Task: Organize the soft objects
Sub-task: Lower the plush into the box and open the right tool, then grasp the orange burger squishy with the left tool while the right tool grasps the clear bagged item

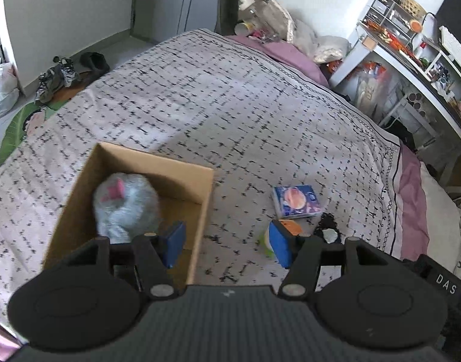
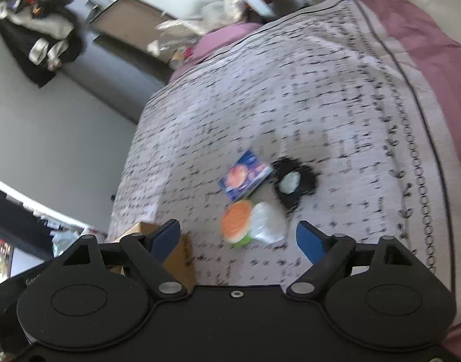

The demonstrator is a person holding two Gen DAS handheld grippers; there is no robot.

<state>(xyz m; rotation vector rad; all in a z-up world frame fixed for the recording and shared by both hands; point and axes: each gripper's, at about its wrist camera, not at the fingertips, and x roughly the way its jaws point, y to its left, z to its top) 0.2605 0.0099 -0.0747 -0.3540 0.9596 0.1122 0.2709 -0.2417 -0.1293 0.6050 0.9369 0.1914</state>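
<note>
In the left wrist view, the left gripper (image 1: 227,241) is seen with its fingers (image 1: 174,242) parted about halfway, and nothing is held between them. One blue pad is seen over the near right corner of the cardboard box (image 1: 200,199); the other pad is seen right of the box, in front of an orange and green toy (image 1: 268,242). Whether either pad touches anything cannot be told. Inside the box, against its left wall, a grey plush (image 1: 125,208) with a pink patch is lodged. Right of the box, on the patterned bedspread (image 1: 200,105), a blue packet (image 1: 295,200) is laid flat, and just beyond it, farther from the box, a black furry item (image 1: 328,226) is partly hidden by the gripper.

In the right wrist view, the right gripper (image 2: 239,239) is shown with its fingers (image 2: 310,242) spread wide and nothing gripped. A corner of the box (image 2: 176,256) is seen behind the left finger. Right of the box, between the fingers and just ahead of them, the orange and green toy (image 2: 236,224) is found touching a white soft item (image 2: 269,223). Beyond these, farther from the box, the blue packet (image 2: 245,178) and the black furry item (image 2: 294,181) lie side by side on the bedspread (image 2: 290,90).
</note>
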